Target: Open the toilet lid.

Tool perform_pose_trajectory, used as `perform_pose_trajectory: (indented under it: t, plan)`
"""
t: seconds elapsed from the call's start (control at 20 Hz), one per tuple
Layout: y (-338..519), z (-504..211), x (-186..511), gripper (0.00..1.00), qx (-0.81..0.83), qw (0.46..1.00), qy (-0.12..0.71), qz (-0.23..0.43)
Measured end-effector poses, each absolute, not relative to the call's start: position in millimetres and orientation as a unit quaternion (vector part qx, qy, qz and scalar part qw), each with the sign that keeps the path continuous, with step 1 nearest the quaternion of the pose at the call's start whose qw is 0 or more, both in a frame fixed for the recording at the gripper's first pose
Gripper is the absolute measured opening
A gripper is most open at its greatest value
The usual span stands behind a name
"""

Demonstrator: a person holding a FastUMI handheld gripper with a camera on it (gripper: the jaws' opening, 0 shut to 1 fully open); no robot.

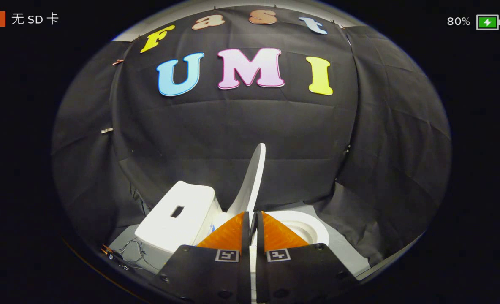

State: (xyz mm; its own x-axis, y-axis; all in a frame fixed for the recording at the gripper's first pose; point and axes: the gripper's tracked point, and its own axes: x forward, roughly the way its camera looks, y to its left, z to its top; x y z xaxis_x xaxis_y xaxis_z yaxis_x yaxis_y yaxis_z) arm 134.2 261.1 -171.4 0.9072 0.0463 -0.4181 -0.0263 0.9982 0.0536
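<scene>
Lower left of the frame: a tangle of thin wires [134,253] with a small connector at its end, lying loose on the pale grey floor [343,249] beside the toilet's base.

Left of centre, lower half: toilet tank [176,217], white glossy ceramic, boxy with rounded corners. Its flat top has one small dark rectangular opening [177,211]; what lies inside cannot be told.

Centre: toilet lid [252,181], white smooth plastic, seen edge-on as a thin curved blade with a rounded tip. It stands raised and nearly upright, leaning slightly toward the tank, rising just beyond the fingertips against the black cloth wall [233,126], which hangs in creased folds.

Bottom centre: gripper [253,215], two wedge-shaped fingers [229,234] with ribbed faces, each mount carrying a square printed marker. The fingertips stand almost together, a narrow slit between them; the lid's lower edge appears to run into that slit, but whether both fingers press on it cannot be told.

Right of centre, lower half: toilet bowl [309,230], white ceramic, round-rimmed and open, partly hidden by the right finger; its inside reads plain white, contents not discernible.
</scene>
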Motion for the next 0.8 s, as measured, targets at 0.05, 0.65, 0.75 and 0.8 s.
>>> perform_pose_trajectory:
  t: [0.05,0.65,0.75,0.8]
  plan:
    - [270,-169,134,0.09,0.020,0.977,0.212,0.021]
    - [388,-158,129,0.09,-0.024,0.979,0.187,0.072]
    - [407,-160,127,0.10,-0.035,0.979,0.185,0.080]
    - [415,-161,126,0.10,-0.040,0.979,0.184,0.084]
